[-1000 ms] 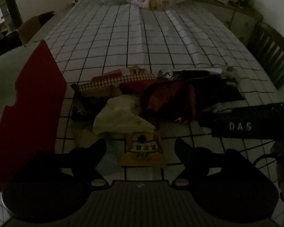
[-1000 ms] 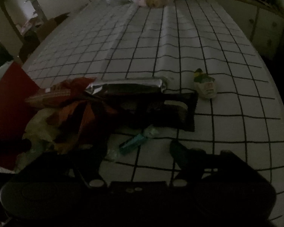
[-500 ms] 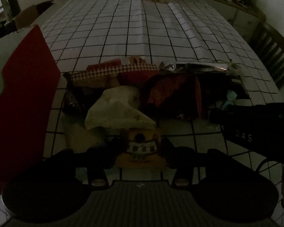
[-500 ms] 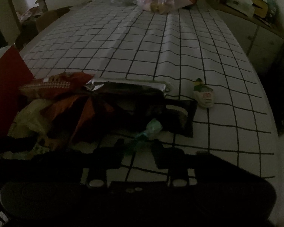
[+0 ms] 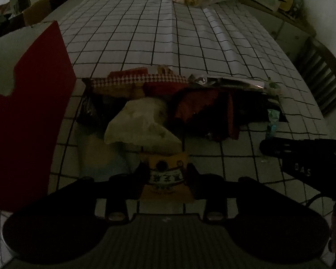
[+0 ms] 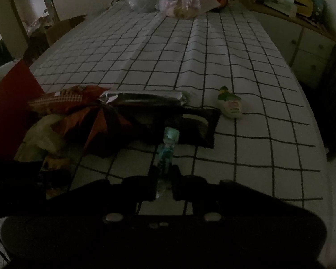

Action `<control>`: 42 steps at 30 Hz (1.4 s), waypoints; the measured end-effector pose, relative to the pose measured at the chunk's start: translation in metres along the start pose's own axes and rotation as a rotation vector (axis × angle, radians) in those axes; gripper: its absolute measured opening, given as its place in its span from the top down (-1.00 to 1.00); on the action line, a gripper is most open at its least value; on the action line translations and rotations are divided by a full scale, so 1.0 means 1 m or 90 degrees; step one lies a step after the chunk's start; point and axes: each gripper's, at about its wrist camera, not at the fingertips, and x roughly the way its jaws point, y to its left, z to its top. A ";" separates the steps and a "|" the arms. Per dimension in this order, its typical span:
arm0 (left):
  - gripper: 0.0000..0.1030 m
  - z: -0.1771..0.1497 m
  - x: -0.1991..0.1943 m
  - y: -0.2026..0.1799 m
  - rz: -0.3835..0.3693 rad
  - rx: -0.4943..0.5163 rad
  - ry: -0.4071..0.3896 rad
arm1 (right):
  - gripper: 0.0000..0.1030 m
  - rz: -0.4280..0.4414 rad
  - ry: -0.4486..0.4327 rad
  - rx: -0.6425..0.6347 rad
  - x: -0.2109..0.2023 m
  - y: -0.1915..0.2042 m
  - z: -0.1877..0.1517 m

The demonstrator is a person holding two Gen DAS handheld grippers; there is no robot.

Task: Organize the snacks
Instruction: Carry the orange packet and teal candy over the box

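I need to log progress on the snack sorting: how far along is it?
Barely started. Nothing looks sorted: the pile of snack packets lies heaped on the checked tablecloth. In hand: the left gripper has just closed on the yellow packet, the right gripper on the teal wrapped snack. Left: the pile and the small white packet lying apart.

So the packet [image 5: 165, 177] sits right between the left gripper [image 5: 165, 174] fingers, pile of snacks [image 5: 168, 103] just ahead of it, box [image 5: 26, 116] off to its left. Stick [image 6: 166, 150] runs forward out of the right gripper [image 6: 165, 177], pouch [image 6: 230, 105] ahead-right, bags [image 6: 181, 0] way at the far end.
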 end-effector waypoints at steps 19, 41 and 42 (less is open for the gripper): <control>0.39 -0.032 -0.039 0.013 -0.001 -0.059 -0.008 | 0.80 0.070 -0.018 -0.021 -0.065 -0.002 -0.024; 0.39 -0.031 -0.127 0.052 0.020 -0.077 -0.095 | 0.80 0.137 -0.063 -0.086 -0.112 0.061 -0.005; 0.39 -0.029 -0.131 0.057 0.020 -0.075 -0.097 | 0.80 0.140 -0.067 -0.089 -0.114 0.069 -0.003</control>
